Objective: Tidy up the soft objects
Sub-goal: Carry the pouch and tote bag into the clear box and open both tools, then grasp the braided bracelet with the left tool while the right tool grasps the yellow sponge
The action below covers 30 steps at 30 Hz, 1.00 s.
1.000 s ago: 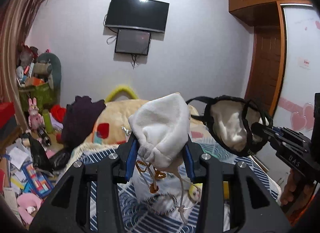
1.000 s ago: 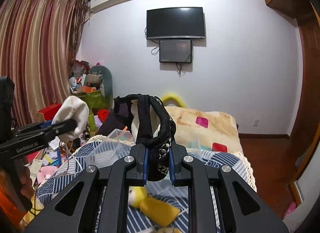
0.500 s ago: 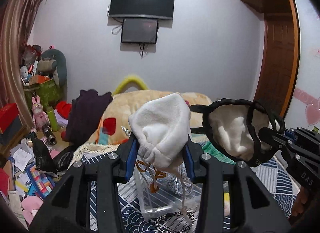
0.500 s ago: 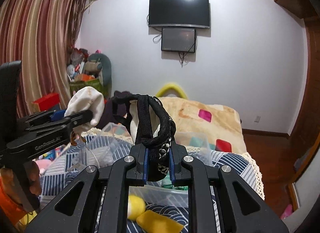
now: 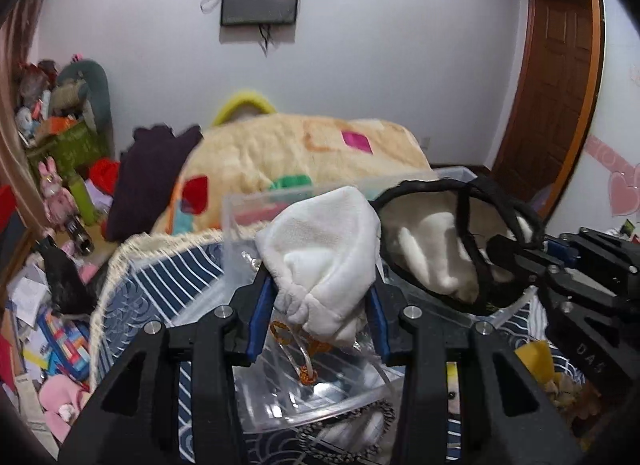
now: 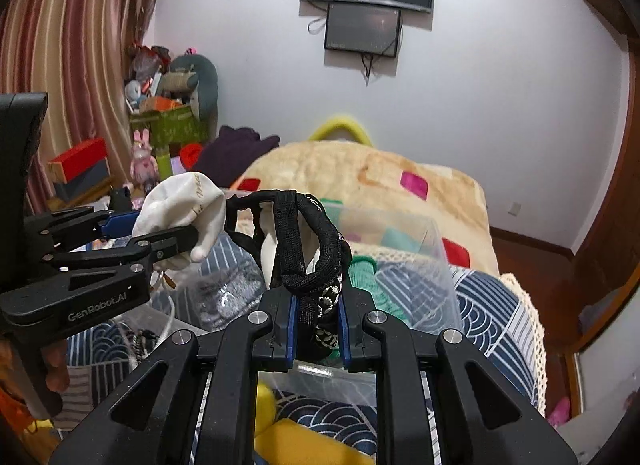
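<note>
My left gripper (image 5: 320, 297) is shut on a white drawstring pouch (image 5: 324, 253) with an orange cord hanging below it. It also shows in the right wrist view (image 6: 180, 217) at the left. My right gripper (image 6: 316, 305) is shut on a black strappy item with white padding (image 6: 304, 241). That item shows in the left wrist view (image 5: 440, 249) at the right, beside the pouch. Both are held over a clear plastic bin (image 5: 304, 385) on the blue patterned bedspread (image 5: 160, 285). The bin also shows in the right wrist view (image 6: 404, 261).
A beige blanket (image 5: 296, 149) with coloured patches lies behind the bin. A yellow soft toy (image 6: 296, 441) lies on the bed near me. A dark purple garment (image 5: 148, 181) and a cluttered floor (image 5: 36, 305) are at the left. A wooden door (image 5: 556, 85) is at the right.
Both grippers have come down and forward with their items, from above the bed to just over the clear bin. The two items stay side by side.
</note>
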Available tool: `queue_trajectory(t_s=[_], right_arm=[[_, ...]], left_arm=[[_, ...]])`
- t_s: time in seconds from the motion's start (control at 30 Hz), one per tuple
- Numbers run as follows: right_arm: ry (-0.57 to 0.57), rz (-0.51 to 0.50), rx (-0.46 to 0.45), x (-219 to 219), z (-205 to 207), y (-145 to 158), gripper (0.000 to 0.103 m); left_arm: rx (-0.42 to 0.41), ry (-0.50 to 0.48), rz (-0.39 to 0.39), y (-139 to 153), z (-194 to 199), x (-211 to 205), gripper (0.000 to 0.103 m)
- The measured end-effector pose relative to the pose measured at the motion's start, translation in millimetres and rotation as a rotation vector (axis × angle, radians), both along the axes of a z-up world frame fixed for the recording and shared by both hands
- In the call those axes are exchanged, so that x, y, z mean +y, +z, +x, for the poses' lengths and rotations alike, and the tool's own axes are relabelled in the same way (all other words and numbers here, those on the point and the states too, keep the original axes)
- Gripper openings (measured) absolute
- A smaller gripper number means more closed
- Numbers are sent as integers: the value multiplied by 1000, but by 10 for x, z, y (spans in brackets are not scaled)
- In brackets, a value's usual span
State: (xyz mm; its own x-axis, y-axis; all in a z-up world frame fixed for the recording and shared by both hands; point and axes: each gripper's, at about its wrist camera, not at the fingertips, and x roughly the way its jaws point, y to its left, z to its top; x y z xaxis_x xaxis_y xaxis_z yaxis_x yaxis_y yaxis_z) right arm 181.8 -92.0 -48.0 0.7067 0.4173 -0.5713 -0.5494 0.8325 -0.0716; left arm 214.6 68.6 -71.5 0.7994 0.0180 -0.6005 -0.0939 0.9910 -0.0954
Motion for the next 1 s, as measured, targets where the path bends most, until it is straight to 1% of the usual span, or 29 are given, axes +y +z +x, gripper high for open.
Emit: queue_trajectory(t_s=[0.1, 0.2, 0.37, 0.47, 0.53, 0.57, 0.63, 0.7, 0.73, 0.83, 0.87, 0.9, 0.93, 1.0], right_arm=[[-1, -15, 23, 18, 25, -33, 14], [0, -28, 43, 39, 59, -60, 15], [-7, -43, 78, 18, 102, -109, 17], [-9, -24, 96, -34, 91, -94, 21], [-8, -12, 100, -68, 77, -81, 27], [-8, -12, 95, -83, 66, -71, 29], [-9, -16, 81, -111, 17, -53, 37], [-9, -11, 66, -152, -27, -19, 43], [-11, -7, 58, -169, -44, 3, 45], [-9, 13, 41, -240, -107, 76, 48], [-8, 21, 35, -266, -130, 107, 48], [-5, 30, 29, -295, -155, 142, 52], [-4, 38, 24, -312, -172, 164, 56], [-5, 53, 6, -361, -223, 219, 61]], left_arm=[[23, -5, -4, -50, 35, -25, 41], [27, -5, 16, -65, 28, -75, 44], [35, -18, 36, -51, 8, -122, 57], [27, -16, 34, -38, -41, -121, 62], [19, -18, 32, -21, -81, -120, 64], [15, -20, 31, -7, -108, -121, 64], [8, -22, 29, 21, -153, -124, 65], [-1, -27, 24, 55, -202, -134, 68], [-7, -28, 21, 74, -230, -139, 70], [-34, -29, 26, 153, -327, -161, 72], [-47, -28, 32, 189, -371, -171, 75], [-58, -29, 35, 220, -409, -177, 78], [-70, -32, 33, 254, -448, -184, 83], [-90, -42, 27, 318, -520, -194, 85]])
